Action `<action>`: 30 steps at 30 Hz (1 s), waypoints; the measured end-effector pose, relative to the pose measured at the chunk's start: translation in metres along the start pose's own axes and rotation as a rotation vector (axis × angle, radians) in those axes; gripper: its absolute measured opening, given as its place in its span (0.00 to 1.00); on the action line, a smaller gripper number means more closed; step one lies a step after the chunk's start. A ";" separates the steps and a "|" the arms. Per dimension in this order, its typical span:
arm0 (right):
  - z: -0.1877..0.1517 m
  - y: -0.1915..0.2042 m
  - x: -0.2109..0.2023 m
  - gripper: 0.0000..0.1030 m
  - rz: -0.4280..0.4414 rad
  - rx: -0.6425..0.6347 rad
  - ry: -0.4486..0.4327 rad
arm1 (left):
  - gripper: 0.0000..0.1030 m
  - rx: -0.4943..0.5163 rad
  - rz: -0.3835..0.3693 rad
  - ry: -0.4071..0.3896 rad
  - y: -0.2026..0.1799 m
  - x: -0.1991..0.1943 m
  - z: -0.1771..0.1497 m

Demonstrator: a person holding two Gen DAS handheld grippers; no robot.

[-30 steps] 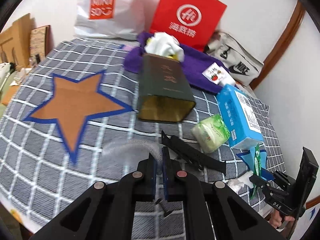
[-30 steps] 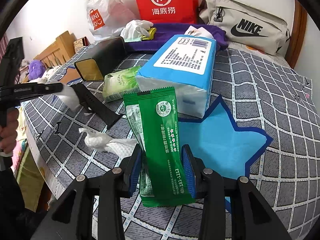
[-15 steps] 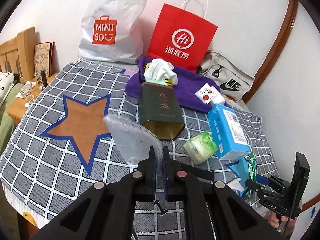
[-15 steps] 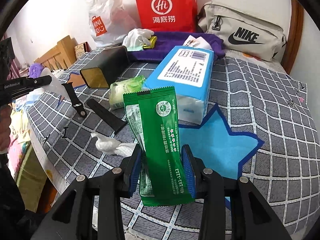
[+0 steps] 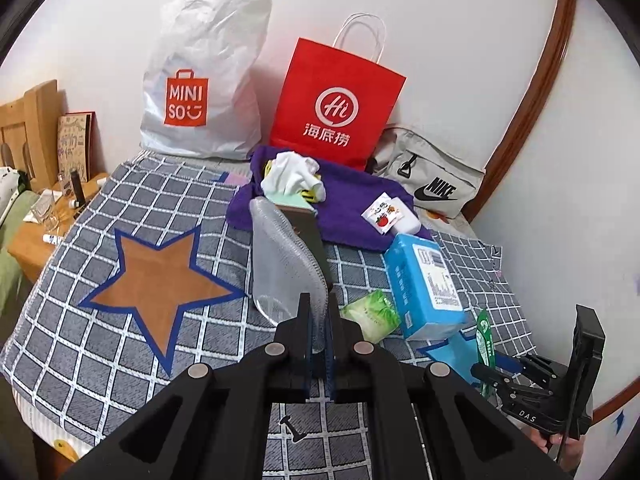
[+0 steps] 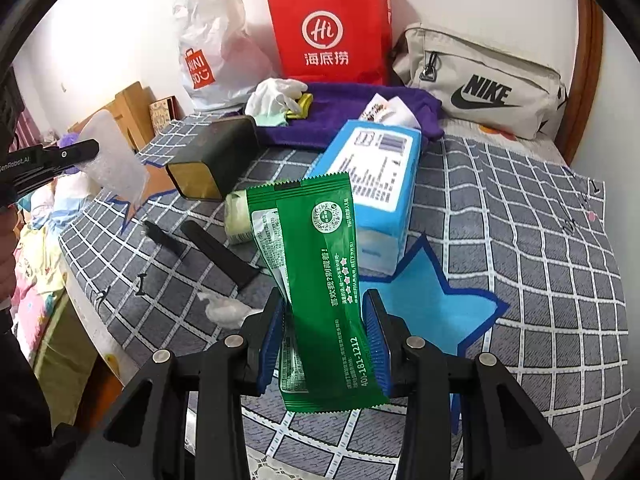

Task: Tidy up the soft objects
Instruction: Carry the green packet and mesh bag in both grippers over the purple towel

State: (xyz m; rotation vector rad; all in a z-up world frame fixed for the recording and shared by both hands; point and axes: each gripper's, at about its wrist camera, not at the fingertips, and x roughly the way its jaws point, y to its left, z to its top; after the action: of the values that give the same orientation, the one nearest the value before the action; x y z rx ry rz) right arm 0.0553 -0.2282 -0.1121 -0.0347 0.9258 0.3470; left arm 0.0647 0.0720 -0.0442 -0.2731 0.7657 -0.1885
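My left gripper (image 5: 317, 312) is shut on a clear bubble-wrap pouch (image 5: 280, 264) and holds it up above the checked blanket; the pouch also shows in the right wrist view (image 6: 114, 160). My right gripper (image 6: 326, 320) is shut on a green sachet (image 6: 320, 280) and holds it upright over the blue star patch (image 6: 432, 308). In the left wrist view the sachet (image 5: 486, 338) and right gripper (image 5: 486, 376) are at the lower right. A blue tissue pack (image 6: 372, 172), a green wipes pack (image 5: 372, 314) and a crumpled white tissue (image 6: 226, 310) lie on the blanket.
A dark tin box (image 6: 216, 160) lies on its side. A purple towel (image 5: 352, 208) with white cloth (image 5: 290, 176) sits at the back, before a red bag (image 5: 336, 104), a Miniso bag (image 5: 200, 88) and a Nike pouch (image 5: 432, 184). Black straps (image 6: 220, 252) lie near the edge. An orange star (image 5: 156, 280) is left.
My left gripper has lifted the clear pouch well up off the blanket and drawn back. My right gripper has risen a little with the green sachet still in it.
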 end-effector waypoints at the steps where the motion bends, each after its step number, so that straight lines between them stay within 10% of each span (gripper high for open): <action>1: 0.002 0.000 -0.001 0.38 0.000 -0.002 -0.002 | 0.06 0.001 0.001 -0.002 -0.001 -0.001 0.001; 30: 0.073 -0.009 -0.013 0.38 -0.027 0.007 -0.087 | 0.06 0.020 -0.024 -0.040 -0.021 0.007 0.052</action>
State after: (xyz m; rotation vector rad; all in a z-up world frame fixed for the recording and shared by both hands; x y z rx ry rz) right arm 0.1075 -0.2275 -0.0587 -0.0254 0.8400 0.3174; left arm 0.1048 0.0594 -0.0064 -0.2668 0.7208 -0.2125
